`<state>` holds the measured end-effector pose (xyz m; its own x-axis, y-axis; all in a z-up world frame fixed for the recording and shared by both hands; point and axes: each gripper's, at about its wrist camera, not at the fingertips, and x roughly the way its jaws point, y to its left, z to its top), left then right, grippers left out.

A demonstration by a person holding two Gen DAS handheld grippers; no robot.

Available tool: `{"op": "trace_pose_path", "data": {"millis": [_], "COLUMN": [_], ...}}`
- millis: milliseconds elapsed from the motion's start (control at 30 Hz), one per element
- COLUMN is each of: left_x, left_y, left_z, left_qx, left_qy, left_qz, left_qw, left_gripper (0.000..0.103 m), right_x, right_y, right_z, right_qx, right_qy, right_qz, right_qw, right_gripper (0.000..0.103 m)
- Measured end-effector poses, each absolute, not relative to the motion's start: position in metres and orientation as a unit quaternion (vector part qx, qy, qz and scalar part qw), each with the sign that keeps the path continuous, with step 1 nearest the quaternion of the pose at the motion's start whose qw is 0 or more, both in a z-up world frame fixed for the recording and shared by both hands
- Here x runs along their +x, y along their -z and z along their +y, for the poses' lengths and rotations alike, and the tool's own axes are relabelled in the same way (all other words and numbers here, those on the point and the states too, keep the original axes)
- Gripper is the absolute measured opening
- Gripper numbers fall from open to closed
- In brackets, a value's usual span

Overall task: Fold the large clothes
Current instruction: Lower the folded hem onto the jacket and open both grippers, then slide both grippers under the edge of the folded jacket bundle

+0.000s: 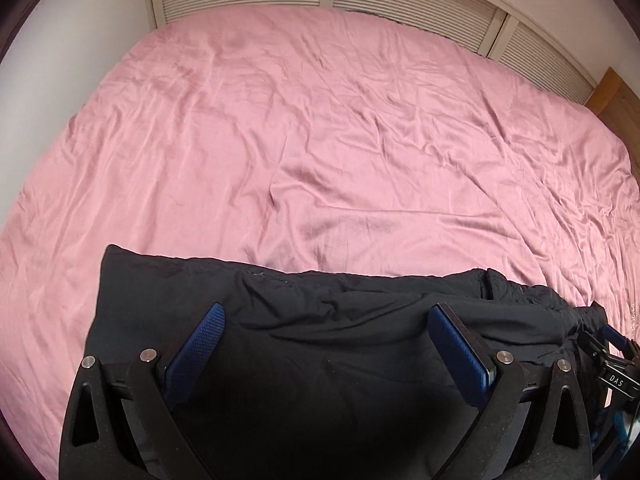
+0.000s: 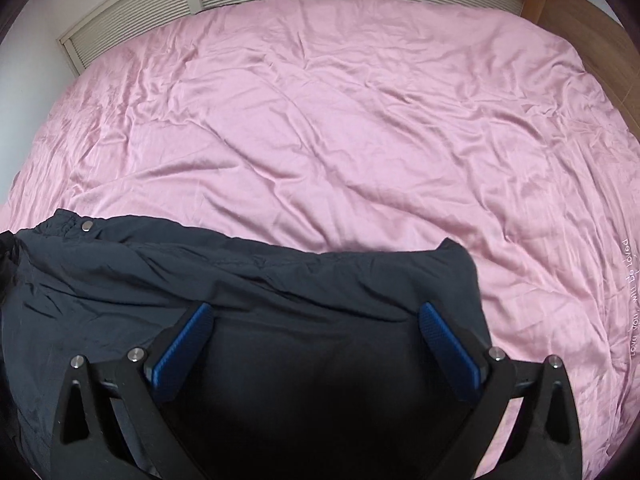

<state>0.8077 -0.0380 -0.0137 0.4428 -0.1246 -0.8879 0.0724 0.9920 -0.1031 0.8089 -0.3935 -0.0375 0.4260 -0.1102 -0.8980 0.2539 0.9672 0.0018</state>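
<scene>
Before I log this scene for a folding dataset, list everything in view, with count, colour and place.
Garment: one, dark navy, lying on the near edge of the bed, a metal snap showing in the right wrist view.
Bed sheet: one, pink, wrinkled, covering the whole bed; small white lettering near its right edge.
Louvred panels: several, cream, along the wall behind the bed.
Wooden board: one, light brown, at the far right corner.
Left gripper: one, black with blue pads, open over the garment.
Right gripper: one, black with blue pads, open over the garment.
</scene>
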Motion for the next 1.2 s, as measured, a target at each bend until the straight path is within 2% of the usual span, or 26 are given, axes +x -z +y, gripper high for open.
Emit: {"op": "trace_pose_path", "data": {"millis": [133, 267, 367, 500, 767, 933, 1200], "left_x": [0.77, 0.725, 0.699, 0.688, 0.675, 0.653, 0.617], "left_y": [-0.016, -0.019, -0.008, 0.02, 0.037, 0.021, 0.005], "left_z": [-0.029, -0.024, -0.019, -0.014, -0.001, 0.003, -0.002], "left_qx": [0.002, 0.011, 0.023, 0.051, 0.077, 0.085, 0.103], "left_qy": [0.073, 0.088, 0.083, 0.065, 0.05, 0.057, 0.076], "left_qz": [0.481, 0.467, 0.46, 0.475, 0.49, 0.467, 0.44], "left_qw": [0.873, 0.88, 0.884, 0.876, 0.867, 0.878, 0.889], "left_gripper": [0.101, 0.101, 0.101, 0.101, 0.101, 0.101, 0.101], "right_x": [0.784, 0.753, 0.73, 0.724, 0.726, 0.711, 0.664], "right_y": [-0.003, -0.022, -0.02, 0.009, 0.048, 0.034, 0.006], "right_z": [-0.37, -0.326, -0.288, -0.253, -0.292, -0.312, -0.278], "right_qx": [0.052, 0.037, 0.029, 0.019, 0.055, 0.046, 0.025], "right_qy": [0.075, 0.021, -0.015, -0.035, 0.032, 0.073, -0.007], "right_qz": [0.478, 0.461, 0.457, 0.485, 0.516, 0.513, 0.485], "right_qw": [0.873, 0.887, 0.889, 0.874, 0.854, 0.854, 0.874], "right_gripper": [0.103, 0.103, 0.103, 0.103, 0.103, 0.103, 0.103]}}
